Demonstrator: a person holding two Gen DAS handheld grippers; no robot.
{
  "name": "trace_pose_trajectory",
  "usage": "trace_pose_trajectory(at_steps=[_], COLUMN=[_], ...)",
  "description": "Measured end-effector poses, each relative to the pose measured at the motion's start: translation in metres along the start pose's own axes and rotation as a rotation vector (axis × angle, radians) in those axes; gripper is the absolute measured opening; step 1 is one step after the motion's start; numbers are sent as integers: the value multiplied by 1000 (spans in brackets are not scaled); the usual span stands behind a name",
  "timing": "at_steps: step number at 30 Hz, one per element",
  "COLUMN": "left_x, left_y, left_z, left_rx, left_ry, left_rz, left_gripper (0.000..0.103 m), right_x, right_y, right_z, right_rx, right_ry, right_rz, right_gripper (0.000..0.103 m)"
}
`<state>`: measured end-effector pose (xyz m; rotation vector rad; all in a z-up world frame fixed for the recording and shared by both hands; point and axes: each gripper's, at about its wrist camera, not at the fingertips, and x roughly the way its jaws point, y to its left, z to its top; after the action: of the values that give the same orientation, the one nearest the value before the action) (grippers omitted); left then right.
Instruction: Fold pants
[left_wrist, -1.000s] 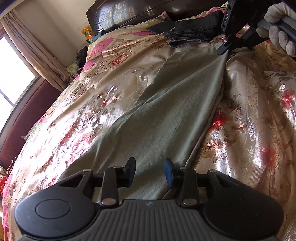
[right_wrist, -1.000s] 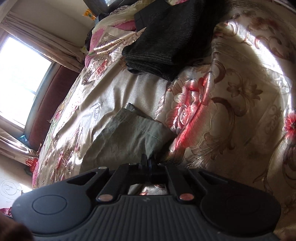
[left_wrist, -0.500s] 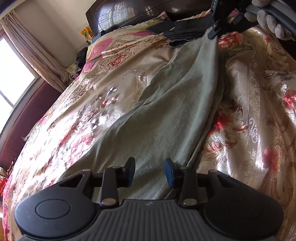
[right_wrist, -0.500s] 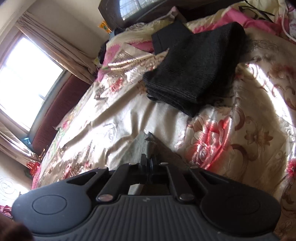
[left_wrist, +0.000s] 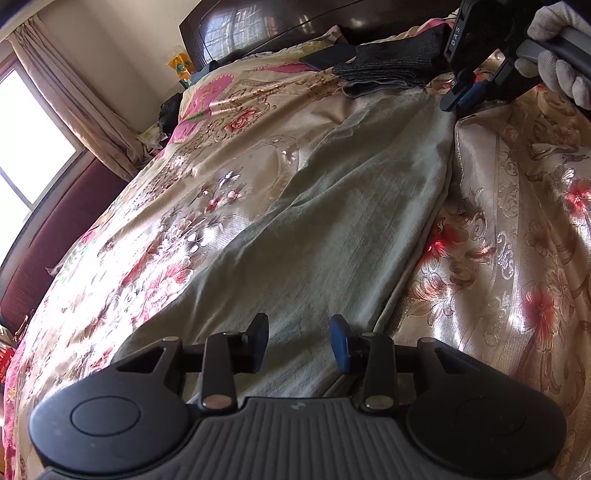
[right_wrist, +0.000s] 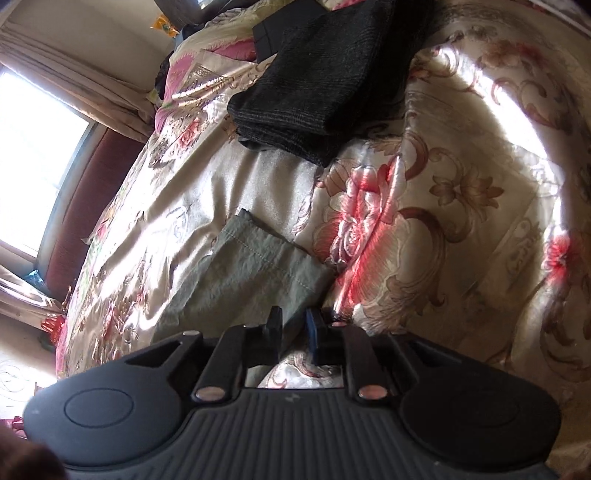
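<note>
Grey-green pants (left_wrist: 332, 240) lie stretched out lengthwise on a floral bedspread (left_wrist: 517, 221). My left gripper (left_wrist: 298, 338) hovers open over their near end, with nothing between its pads. At the far end, a gloved hand (left_wrist: 554, 48) holds my right gripper (left_wrist: 460, 101) at the hem's right corner. In the right wrist view the hem (right_wrist: 251, 280) lies flat on the bed. The right gripper (right_wrist: 294, 326) stands at its near corner. Its jaws are opening, with a narrow gap, and cloth shows in that gap without being pinched.
A stack of folded dark garments (right_wrist: 314, 85) sits just beyond the hem, also seen as dark garments (left_wrist: 391, 66) near the dark wooden headboard (left_wrist: 258, 33). A bright window (left_wrist: 22, 140) and a curtain (left_wrist: 74, 92) stand at the left.
The right gripper pulled the hem up towards the dark garments, then brought it back down onto the bed, and its shut jaws have parted. The left gripper has stayed put.
</note>
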<state>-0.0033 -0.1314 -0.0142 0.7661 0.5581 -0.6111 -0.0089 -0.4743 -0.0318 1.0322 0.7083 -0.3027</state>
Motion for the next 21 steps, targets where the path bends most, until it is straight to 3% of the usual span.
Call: trace_pose_trajectory(at_steps=[5,12,16,21], left_x=[-1,0,2,2], left_y=[0,2,3,5], left_z=[0,-1,2,2], left_rx=[5,3,-9,-17], left_ry=[0,-7,-2,3], left_rz=[1,-2,-5,-9], left_gripper=[52,54,54,54], right_x=[22,-1,21,30], right_y=[3,5,9,13], right_z=[3,0,5,3], right_rx=[1,-28,-29,9], right_ry=[13,69,55,45], right_rz=[-12,-2,-34,26], right_gripper=[14,24,23,29])
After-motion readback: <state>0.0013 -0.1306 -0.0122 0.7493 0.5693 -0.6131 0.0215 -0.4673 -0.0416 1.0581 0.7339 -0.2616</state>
